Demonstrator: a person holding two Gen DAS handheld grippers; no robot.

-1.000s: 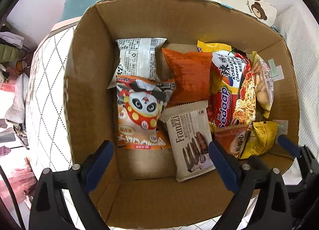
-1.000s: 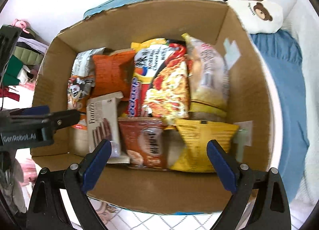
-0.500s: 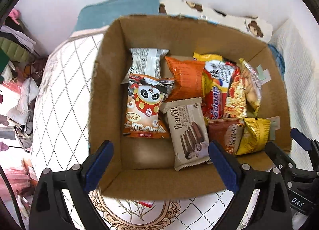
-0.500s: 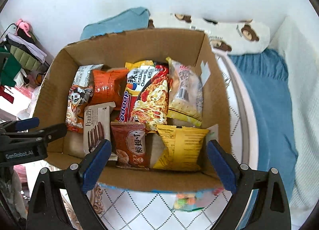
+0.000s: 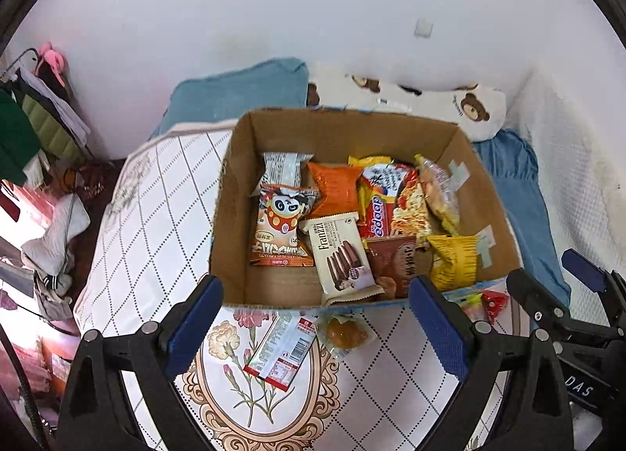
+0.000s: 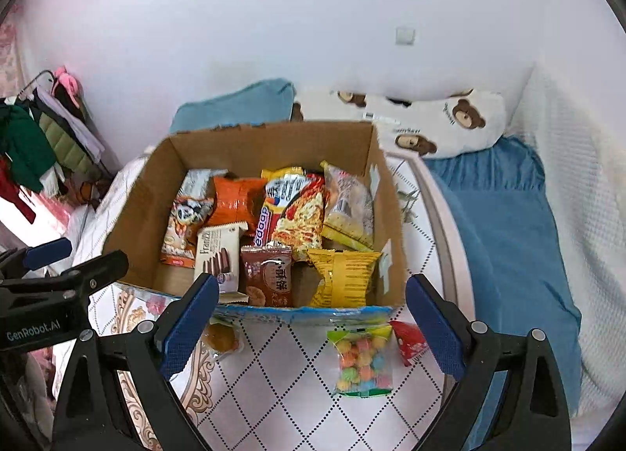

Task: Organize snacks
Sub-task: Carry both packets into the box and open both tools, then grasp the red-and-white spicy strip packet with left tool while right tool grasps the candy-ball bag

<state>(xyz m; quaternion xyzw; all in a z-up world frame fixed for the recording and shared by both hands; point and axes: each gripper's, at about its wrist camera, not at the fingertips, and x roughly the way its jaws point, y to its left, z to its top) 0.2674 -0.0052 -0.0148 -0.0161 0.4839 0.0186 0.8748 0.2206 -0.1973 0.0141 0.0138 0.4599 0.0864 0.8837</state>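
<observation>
A cardboard box [image 5: 231, 216] [image 6: 133, 212] stands on the bed and holds several snack packs, among them a panda pack [image 5: 279, 228], a Franzzi wafer pack [image 5: 342, 259] and a yellow pack [image 6: 344, 275]. In front of the box lie a white and red packet [image 5: 281, 349], a small brown pastry [image 5: 346, 331] [image 6: 221, 337], a bag of coloured candy balls [image 6: 362, 359] and a red packet [image 6: 409, 343]. My left gripper [image 5: 317, 329] is open and empty, above the loose packet. My right gripper [image 6: 309, 333] is open and empty, near the candy bag.
The bed has a white quilted cover [image 5: 148, 224] with a flower print. A blue blanket [image 6: 504, 224] lies on the right. A bear-print pillow [image 6: 430, 126] and a teal pillow [image 5: 234, 94] lie behind the box. Clothes hang at the far left [image 5: 31, 126].
Both grippers have pulled back and up from the box. The box now looks smaller, and the loose snacks in front of it have come into view.
</observation>
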